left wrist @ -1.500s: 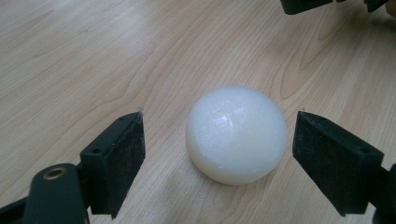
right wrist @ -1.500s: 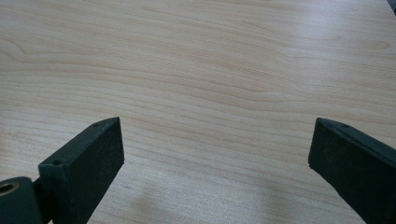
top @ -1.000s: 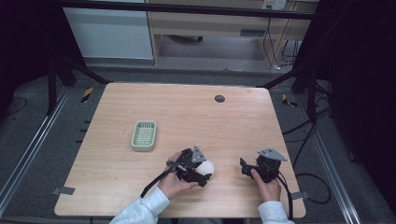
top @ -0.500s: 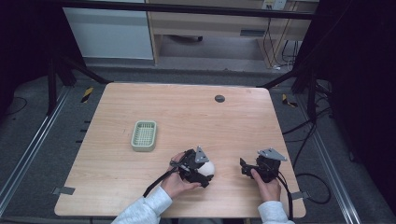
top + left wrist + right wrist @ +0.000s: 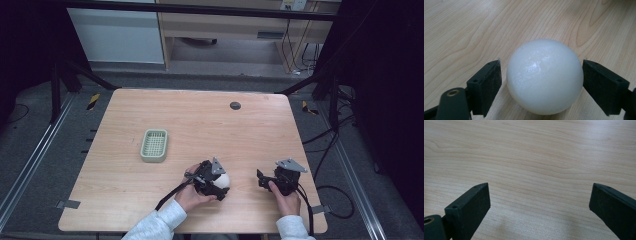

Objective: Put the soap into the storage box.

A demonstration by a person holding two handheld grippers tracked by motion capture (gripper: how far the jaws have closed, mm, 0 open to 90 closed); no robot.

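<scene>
With the ball (image 5: 545,76) sitting between the left gripper's (image 5: 541,82) jaws, which have just been closing, the step in hand looks like a pinch on it. Left gripper view: a thin gap shows between the left pad and the ball; the right pad is at or just off its edge, so no grip yet. To do it well, judged from here: centre the ball so both pads meet its widest line together; a round, smooth body will squirt out if caught above or below that line. Close slowly, keep the jaws level with the table (image 5: 125,200).

Ball: white, matte with a slight sheen, faintly pebbled, spherical. Pads: flat black blocks, square-edged. It rests on the table near the person's edge.

Right of the ball, apart from it, the right gripper (image 5: 265,179) hangs spread wide over bare wood, nothing between its jaws.

Beyond the ball and to the left: a pale green tray (image 5: 154,145), rectangular, rounded corners, gridded floor. Farther, near the far edge, a small dark disc (image 5: 235,105). Table: light wood grain, satin finish.
</scene>
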